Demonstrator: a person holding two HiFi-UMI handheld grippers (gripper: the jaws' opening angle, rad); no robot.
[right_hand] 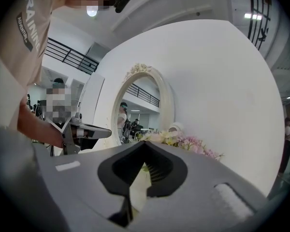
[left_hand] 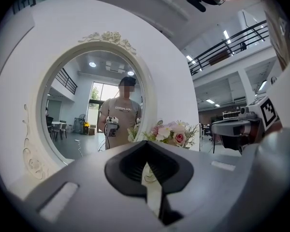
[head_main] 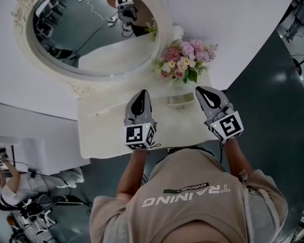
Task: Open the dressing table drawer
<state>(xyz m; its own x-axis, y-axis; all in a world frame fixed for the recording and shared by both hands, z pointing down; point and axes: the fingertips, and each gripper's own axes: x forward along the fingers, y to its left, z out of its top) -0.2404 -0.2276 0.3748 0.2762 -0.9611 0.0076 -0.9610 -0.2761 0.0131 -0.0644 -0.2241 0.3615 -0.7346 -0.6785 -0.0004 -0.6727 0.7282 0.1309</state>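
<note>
Cream-white bench (head_main: 106,135) in head view, with oval mirror (head_main: 91,34) at back, pink flowers (head_main: 185,62) at its right and small dish (head_main: 181,100) just in front of the flowers. Above the bench top, side by side: left tool (head_main: 142,96) and right tool (head_main: 202,92), level, pointing toward mirror and wall. Both pressed together, nothing between the pads in either gripper view, only bench top and flowers past the tips. Neither touching anything.

No drawer visible in any view. Presumably in the front face under the bench top, hidden by the near edge and the person's torso. Can't tell pull type or whether it's out at all. Judging task not started.

Why held so: likely a neutral carry pose, up clear of dish and flowers and closed to avoid snagging. Wrong height for a drawer front, though.

Next move, as a guess: drop one tool below the near edge, spread it, find the pull, clamp, draw straight back toward the body.

Risks: dish and flowers near right tool, so keep clear on the way down. Torso close to bench edge, probably needs to back off for drawer travel.
</note>
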